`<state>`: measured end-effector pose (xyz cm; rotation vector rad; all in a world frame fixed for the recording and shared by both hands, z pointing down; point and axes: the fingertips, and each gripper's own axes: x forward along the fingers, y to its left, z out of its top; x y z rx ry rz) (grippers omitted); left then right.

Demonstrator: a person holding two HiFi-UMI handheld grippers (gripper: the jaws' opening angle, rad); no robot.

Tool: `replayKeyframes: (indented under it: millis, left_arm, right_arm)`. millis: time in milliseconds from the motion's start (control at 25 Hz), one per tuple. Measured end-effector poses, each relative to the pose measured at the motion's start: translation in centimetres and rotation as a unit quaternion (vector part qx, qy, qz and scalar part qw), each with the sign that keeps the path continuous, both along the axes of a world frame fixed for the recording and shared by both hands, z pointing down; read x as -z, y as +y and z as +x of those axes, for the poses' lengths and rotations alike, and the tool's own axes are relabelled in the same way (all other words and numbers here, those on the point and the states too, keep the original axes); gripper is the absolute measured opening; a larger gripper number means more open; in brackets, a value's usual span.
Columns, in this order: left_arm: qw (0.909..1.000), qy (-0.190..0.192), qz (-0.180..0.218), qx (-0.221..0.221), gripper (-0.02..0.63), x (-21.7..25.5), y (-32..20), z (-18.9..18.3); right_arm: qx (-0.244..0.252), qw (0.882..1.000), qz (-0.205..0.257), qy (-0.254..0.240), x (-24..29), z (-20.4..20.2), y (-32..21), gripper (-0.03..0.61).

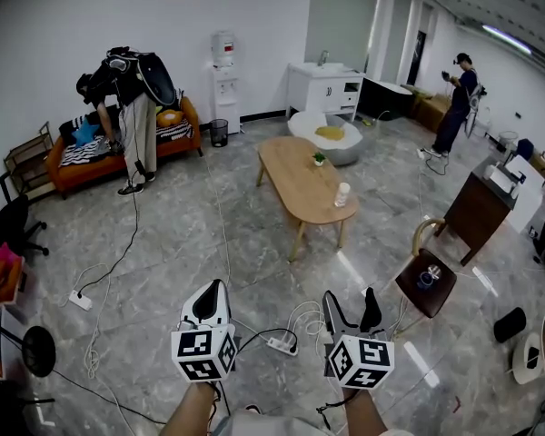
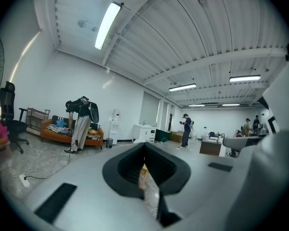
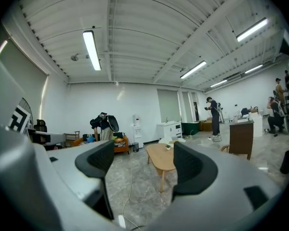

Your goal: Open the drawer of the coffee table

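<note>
The coffee table (image 1: 302,184) is a long oval wooden top on light legs, standing mid-floor well ahead of both grippers; a small plant (image 1: 319,158) and a white cup (image 1: 342,194) sit on it. No drawer shows from here. In the right gripper view the coffee table (image 3: 163,159) appears between the jaws, far off. My left gripper (image 1: 213,286) is held level with its jaws shut, and in its own view the left gripper (image 2: 145,170) leaves only a thin slit. My right gripper (image 1: 351,296) is open and empty, as the right gripper (image 3: 143,163) also shows in its own view.
A power strip (image 1: 282,343) and loose cables lie on the floor just ahead of the grippers. A dark round-seated chair (image 1: 427,282) stands right of the table, a dark cabinet (image 1: 477,212) beyond. A person (image 1: 136,107) bends by an orange sofa (image 1: 82,157); another person (image 1: 454,103) stands far right.
</note>
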<state>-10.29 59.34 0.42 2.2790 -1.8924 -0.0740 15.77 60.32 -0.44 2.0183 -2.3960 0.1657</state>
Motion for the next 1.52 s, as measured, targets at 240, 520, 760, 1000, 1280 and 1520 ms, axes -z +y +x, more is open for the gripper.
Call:
replayKeyframes:
  millis: [240,520,760,1000,1280,1520]
  left_arm:
    - [1.0000,-0.002,0.001,-0.005,-0.009,-0.2,-0.2,-0.2]
    - [1.0000,0.003,-0.005,-0.008,-0.009,-0.8,-1.1,-1.0]
    - [0.9999,0.009,-0.006,-0.007,-0.009,-1.1,-1.9,-2.5]
    - [0.9999,0.012,-0.009,0.000,-0.009,-1.8,-3.0,-5.4]
    - [0.9994,0.017,-0.028,0.014,-0.009,-3.3,-4.1,-7.9]
    - [0.9992,0.021,-0.030,0.017,-0.009,-3.9,-7.0,-8.4]
  right_arm:
    - [-0.014,1.000,0.010,0.010,0.0,-0.1,0.0,0.489]
    - [-0.034,0.999,0.018,0.026,0.1,-0.3,-0.6,0.588]
    - [-0.042,0.999,0.013,0.028,-0.3,-1.2,-1.2,0.588]
    - [-0.044,0.999,-0.007,0.030,-1.8,-2.6,-2.5,0.586]
    - [-0.039,0.998,-0.035,0.032,-3.4,-4.0,-3.8,0.583]
    - [-0.040,0.998,-0.041,0.030,-4.2,-3.9,-6.6,0.574]
